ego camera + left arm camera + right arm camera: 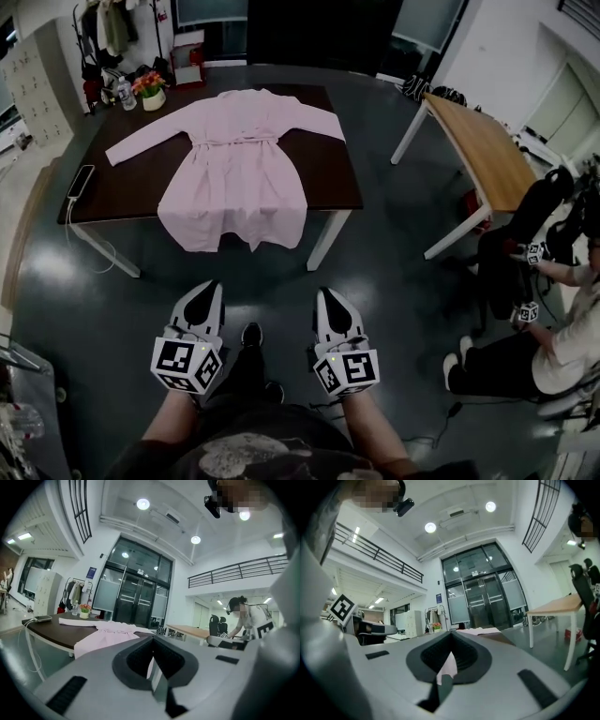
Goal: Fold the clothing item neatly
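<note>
Pink robe [239, 164] spread on table [333, 178], upper centre, long axis toward person; left hand-held gripper [202, 305] and right hand-held gripper [330, 309] clenched, empty, low in frame, well apart from robe, equally distant.

readable text: none | blue sign [91, 572] beside glass doors [133, 604]: print too small to read | left cube [186, 361] on left gripper [212, 287], right cube [347, 368] on right gripper [324, 292]: black-and-white square patterns only, no letters or digits
</note>
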